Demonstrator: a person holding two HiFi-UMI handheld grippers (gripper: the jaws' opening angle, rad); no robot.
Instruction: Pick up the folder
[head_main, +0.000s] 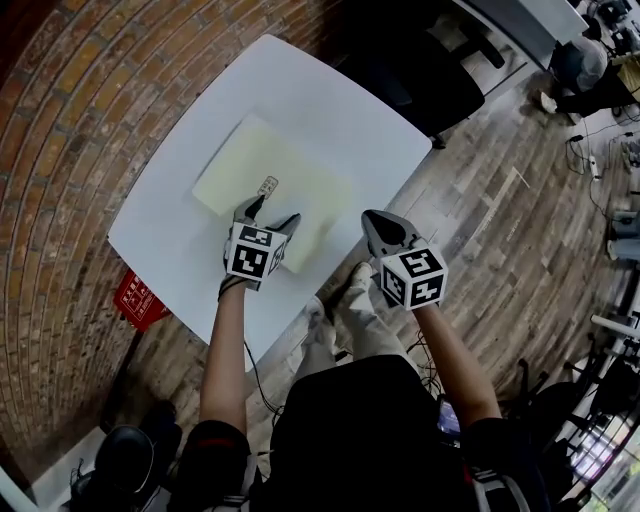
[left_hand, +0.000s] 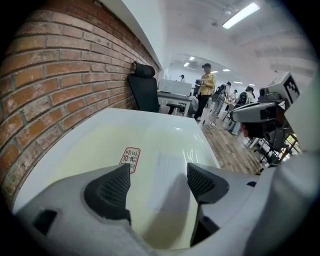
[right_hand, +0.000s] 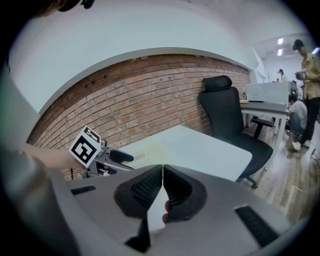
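Observation:
A pale yellow folder (head_main: 245, 160) lies flat on the white table (head_main: 330, 110), with a small red-edged label (head_main: 267, 185) on its cover. My left gripper (head_main: 268, 214) hovers over the folder's near edge, jaws wide open, one on each side of the cover. In the left gripper view the folder (left_hand: 160, 145) and its label (left_hand: 131, 159) lie below the open gripper (left_hand: 159, 186), with nothing pressed between the pads. My right gripper (head_main: 375, 225) hangs beyond the table's near right edge, shut and empty; the right gripper view shows its pads (right_hand: 162, 187) meeting.
A black office chair (head_main: 420, 70) stands at the table's far side. A brick wall (left_hand: 55, 85) runs along the left. A red object (head_main: 138, 298) lies on the floor by the table's near left corner. People (left_hand: 206, 90) stand far back in the room.

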